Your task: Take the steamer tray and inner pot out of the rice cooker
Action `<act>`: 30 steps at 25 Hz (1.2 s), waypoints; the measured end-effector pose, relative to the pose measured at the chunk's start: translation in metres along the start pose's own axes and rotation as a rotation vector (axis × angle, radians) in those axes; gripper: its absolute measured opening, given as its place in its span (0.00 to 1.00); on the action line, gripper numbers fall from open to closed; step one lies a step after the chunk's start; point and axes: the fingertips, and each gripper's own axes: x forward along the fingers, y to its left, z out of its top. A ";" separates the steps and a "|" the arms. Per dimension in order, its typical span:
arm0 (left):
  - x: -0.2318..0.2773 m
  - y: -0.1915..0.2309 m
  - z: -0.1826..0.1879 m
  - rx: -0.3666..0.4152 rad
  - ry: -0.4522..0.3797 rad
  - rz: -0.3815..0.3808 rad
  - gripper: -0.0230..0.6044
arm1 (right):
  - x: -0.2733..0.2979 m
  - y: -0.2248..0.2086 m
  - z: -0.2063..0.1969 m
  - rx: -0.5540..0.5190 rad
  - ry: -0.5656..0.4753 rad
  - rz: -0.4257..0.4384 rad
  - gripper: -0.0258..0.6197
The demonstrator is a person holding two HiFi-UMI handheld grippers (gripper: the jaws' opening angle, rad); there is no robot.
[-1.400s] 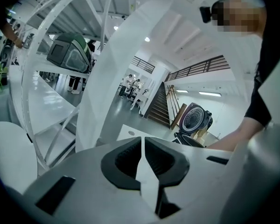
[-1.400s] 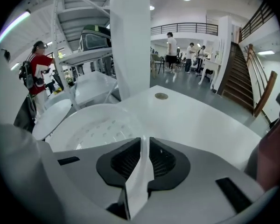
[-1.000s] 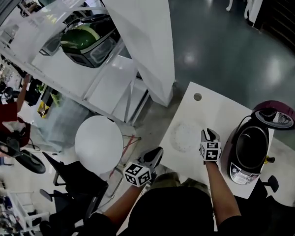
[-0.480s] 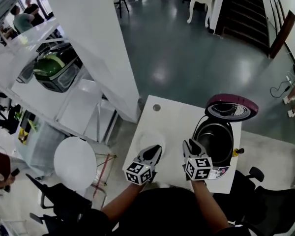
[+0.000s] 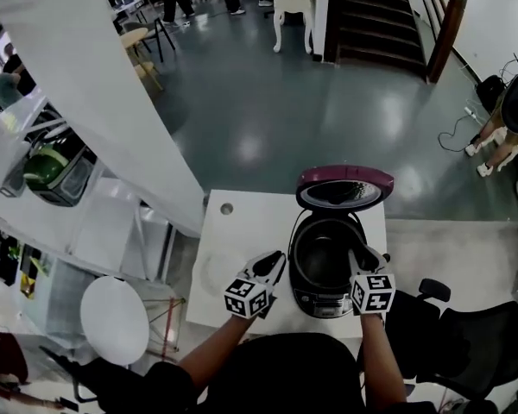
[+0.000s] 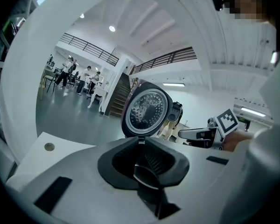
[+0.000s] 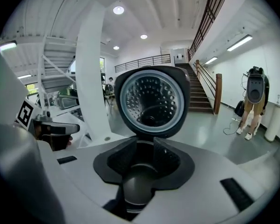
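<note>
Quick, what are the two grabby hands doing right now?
Left gripper: closed on the rim of the dark metal inner pot.
Right gripper: open, fingers astride that pot's rim, not gripping.

The rice cooker (image 5: 314, 303) between the two grippers was black-bodied, with a maroon lid (image 5: 328, 178). The lid's inner face was silvery, speckled with small dimples inside a pale ring. The inner pot (image 5: 321, 257) was dark grey. The left gripper (image 5: 274, 259) and right gripper (image 5: 356, 254) were pale grey with black pads (image 7: 168, 160). Their marker cubes (image 5: 246, 297) were white, printed with black squares. The table (image 5: 233, 240) beneath them was white, and the floor (image 5: 242, 128) beyond them was glossy blue-grey.
</note>
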 end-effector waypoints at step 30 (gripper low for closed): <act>0.152 0.041 -0.077 0.323 0.434 0.129 0.32 | 0.127 -0.067 -0.090 -0.413 0.344 0.170 0.24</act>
